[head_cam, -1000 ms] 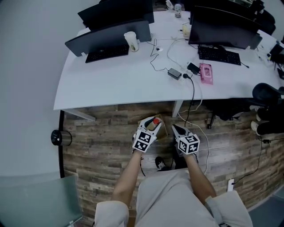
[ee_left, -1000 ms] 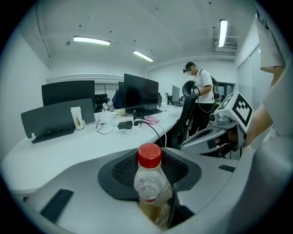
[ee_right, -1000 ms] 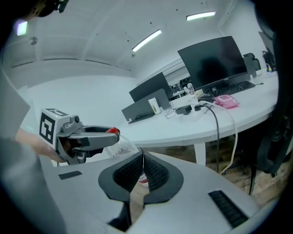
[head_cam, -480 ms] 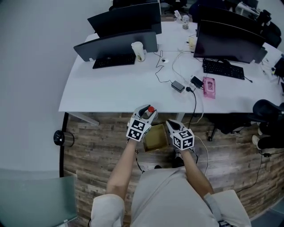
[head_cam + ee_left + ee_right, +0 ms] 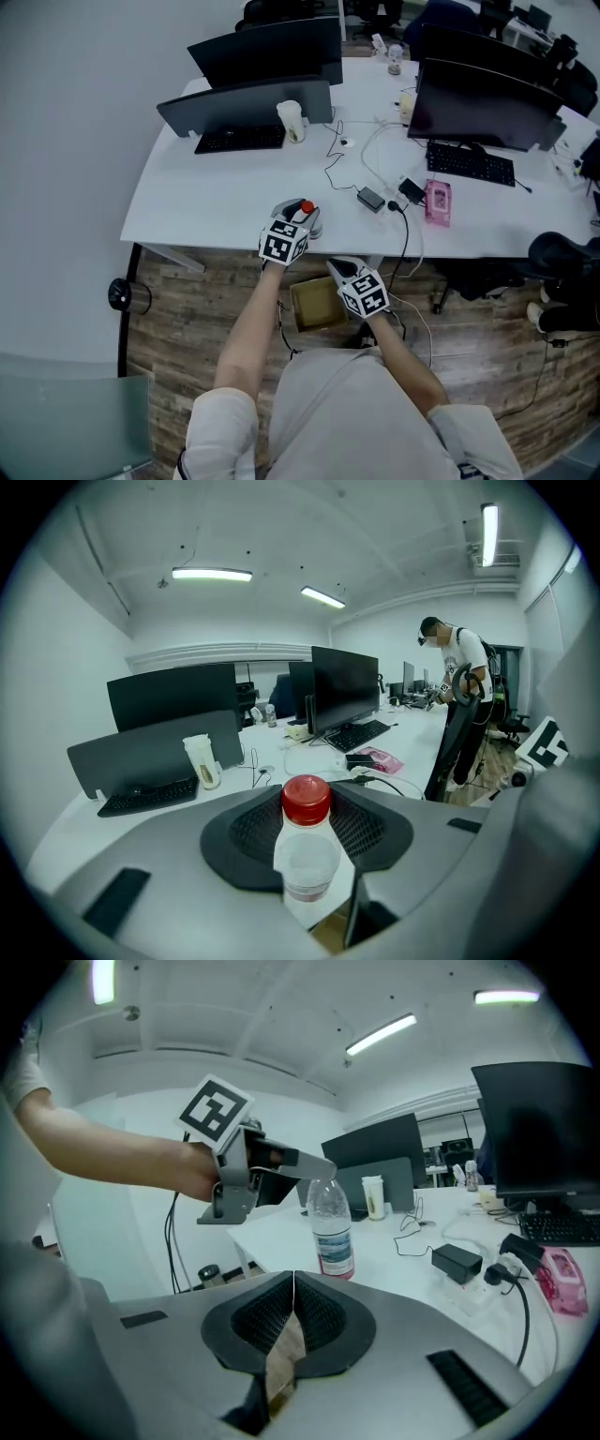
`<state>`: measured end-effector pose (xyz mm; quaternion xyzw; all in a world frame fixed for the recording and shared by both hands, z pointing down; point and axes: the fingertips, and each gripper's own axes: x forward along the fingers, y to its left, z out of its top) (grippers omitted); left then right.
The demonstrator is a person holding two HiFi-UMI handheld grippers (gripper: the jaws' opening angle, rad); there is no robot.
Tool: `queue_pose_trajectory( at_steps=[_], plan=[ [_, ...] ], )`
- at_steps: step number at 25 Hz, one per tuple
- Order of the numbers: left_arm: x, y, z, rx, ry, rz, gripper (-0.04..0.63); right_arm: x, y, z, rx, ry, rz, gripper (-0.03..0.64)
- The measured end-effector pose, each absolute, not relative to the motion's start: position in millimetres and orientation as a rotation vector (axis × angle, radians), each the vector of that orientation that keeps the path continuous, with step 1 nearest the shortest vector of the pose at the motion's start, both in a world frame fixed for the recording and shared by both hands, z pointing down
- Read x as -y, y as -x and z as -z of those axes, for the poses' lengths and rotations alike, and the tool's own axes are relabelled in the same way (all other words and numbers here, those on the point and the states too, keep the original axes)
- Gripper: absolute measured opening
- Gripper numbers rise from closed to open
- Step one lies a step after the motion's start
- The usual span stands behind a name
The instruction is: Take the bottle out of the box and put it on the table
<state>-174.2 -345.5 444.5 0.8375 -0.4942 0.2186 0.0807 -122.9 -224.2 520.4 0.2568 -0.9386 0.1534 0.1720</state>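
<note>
Office room, wood floor point(image 5: 187, 300), long white table point(image 5: 216, 202) carrying monitors, a keyboard point(image 5: 239, 139), a cup point(image 5: 290, 120) and cables on its far and right parts. Bottle point(image 5: 305, 855), clear with a red cap, is out of the box point(image 5: 296, 305). It stands upright in the left gripper point(image 5: 295, 214), whose jaws are clamped on its upper body just under the cap. Head view puts it over the near edge of the table, near the middle, with bare tabletop around it. Right gripper view shows its base right at the table surface, but I cannot tell whether it is touching or just above. Box sits open on the floor, near the person and just short of the table edge, and looks empty as far as the head view shows. Right gripper point(image 5: 336, 267) is beside the right side of the box and a bit above it, with its jaws together at the tips and nothing between them. Brown card showing through the gap behind the tips reads as the box below, not as something gripped. Judgement: the take-out step is done and the carry to the table is about finished. Left to do: settle the bottle flat on the table, open the left jaws, and back off without tipping it. Main risk is the tall narrow bottle so near the table edge; a spot slightly farther in looks safer.
</note>
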Motion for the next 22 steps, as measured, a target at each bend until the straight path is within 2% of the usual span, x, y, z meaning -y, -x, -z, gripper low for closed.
queue_pose_trajectory(
  at_steps=[7, 22],
  plan=[
    [371.4, 180.6, -464.2, 1.478, -2.431, -0.663, 0.161, 241.2, 117.9, -523.4, 2.635, -0.681, -0.367, 0.04],
    [389.7, 184.3, -473.5, 1.514, -2.41, -0.571, 0.17, 251.5, 101.5, -542.0, 2.596, -0.735, -0.456, 0.04]
  ],
)
